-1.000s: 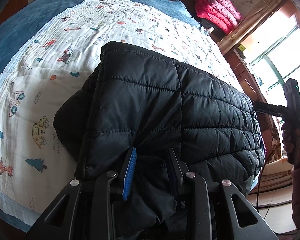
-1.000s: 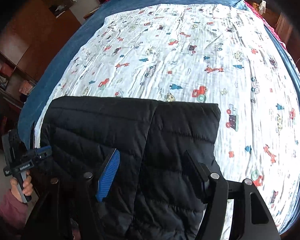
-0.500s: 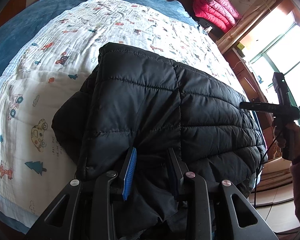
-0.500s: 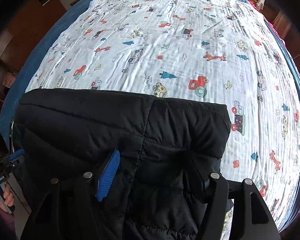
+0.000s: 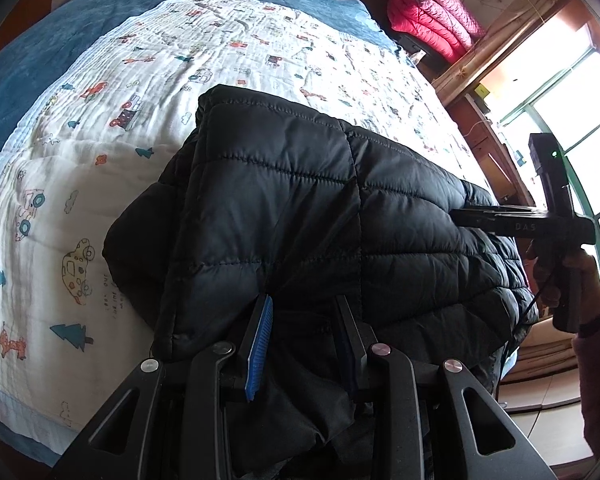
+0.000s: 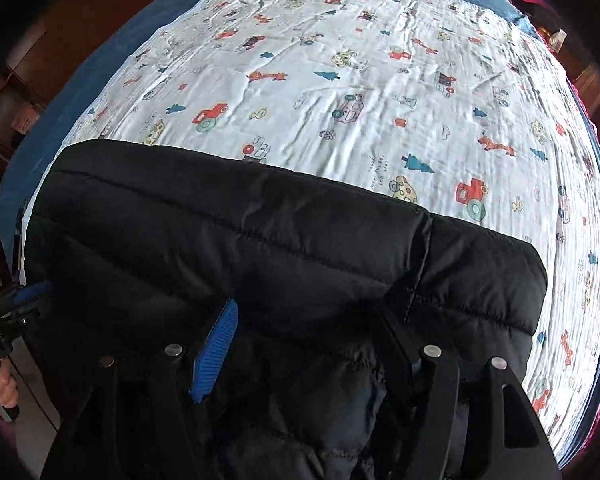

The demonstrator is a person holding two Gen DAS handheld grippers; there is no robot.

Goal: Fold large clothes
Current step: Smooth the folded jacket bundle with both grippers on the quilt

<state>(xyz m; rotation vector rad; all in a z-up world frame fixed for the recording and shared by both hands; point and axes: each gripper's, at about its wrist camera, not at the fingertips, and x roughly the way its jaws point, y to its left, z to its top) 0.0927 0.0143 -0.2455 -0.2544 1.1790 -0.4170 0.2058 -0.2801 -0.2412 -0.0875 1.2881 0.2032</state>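
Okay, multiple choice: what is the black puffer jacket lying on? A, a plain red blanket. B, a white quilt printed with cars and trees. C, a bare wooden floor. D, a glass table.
B: the black puffer jacket rests on the white quilt printed with cars and trees.

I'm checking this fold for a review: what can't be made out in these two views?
- Left wrist view: the black jacket's near hem, cut off by the bottom edge and hidden behind the left hand-held gripper.
- Right wrist view: whether the right hand-held gripper's pads press the fabric; its right finger is lost against the black.
- Both views: sleeves, folded under.
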